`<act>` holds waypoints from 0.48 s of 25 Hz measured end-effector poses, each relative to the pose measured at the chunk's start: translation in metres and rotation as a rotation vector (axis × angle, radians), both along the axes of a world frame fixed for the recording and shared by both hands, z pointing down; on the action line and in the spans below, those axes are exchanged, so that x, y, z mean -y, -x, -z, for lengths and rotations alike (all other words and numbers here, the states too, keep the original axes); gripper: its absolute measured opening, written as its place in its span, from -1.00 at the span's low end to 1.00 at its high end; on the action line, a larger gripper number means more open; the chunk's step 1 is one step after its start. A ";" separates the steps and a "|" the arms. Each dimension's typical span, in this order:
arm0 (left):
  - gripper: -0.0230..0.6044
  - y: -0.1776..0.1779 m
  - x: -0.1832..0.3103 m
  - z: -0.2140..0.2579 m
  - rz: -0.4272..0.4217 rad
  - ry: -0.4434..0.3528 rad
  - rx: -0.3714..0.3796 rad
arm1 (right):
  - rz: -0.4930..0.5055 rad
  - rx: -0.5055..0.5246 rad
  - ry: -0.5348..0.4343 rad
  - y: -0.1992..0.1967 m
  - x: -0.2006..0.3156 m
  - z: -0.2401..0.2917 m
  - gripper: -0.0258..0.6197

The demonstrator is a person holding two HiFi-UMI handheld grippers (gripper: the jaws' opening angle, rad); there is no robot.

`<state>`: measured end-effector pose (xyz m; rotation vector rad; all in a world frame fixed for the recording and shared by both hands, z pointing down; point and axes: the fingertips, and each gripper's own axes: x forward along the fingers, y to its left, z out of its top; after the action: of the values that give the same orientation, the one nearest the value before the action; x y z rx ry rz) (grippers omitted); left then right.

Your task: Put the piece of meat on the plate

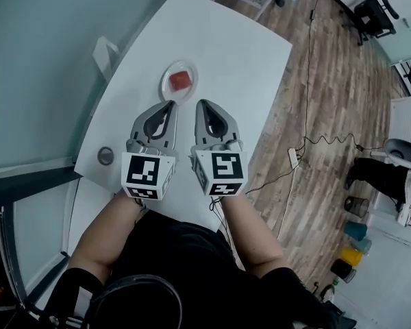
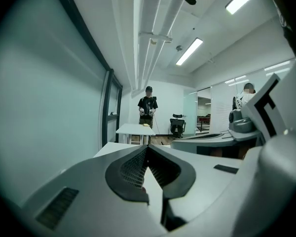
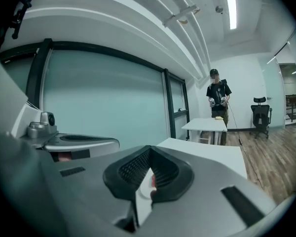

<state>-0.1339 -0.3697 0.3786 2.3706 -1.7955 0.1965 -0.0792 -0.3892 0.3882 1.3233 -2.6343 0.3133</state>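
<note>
Meat (image 1: pixel 181 80) already lies on the plate (image 1: pixel 166 88), so I judge the task done. My left hand-held gripper (image 1: pixel 172 105) and right hand-held gripper (image 1: pixel 200 104) are closed and empty.

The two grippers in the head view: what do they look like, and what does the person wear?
The left gripper and right gripper are grey, tapering shells. Each carries a white cube with black square markers. The person wears black clothing.
</note>
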 end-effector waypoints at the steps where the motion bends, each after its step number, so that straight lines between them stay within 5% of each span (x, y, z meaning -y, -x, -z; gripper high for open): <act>1: -0.92 -0.004 -0.003 0.008 -0.001 -0.012 0.009 | 0.004 0.011 -0.013 -0.003 -0.004 0.008 -0.91; 12: -0.92 -0.042 -0.052 0.061 0.006 -0.125 0.032 | 0.016 0.076 -0.147 -0.039 -0.054 0.061 -0.91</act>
<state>-0.0921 -0.3177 0.3181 2.4590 -1.8817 0.1253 -0.0404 -0.3356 0.3274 1.3578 -2.7769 0.1741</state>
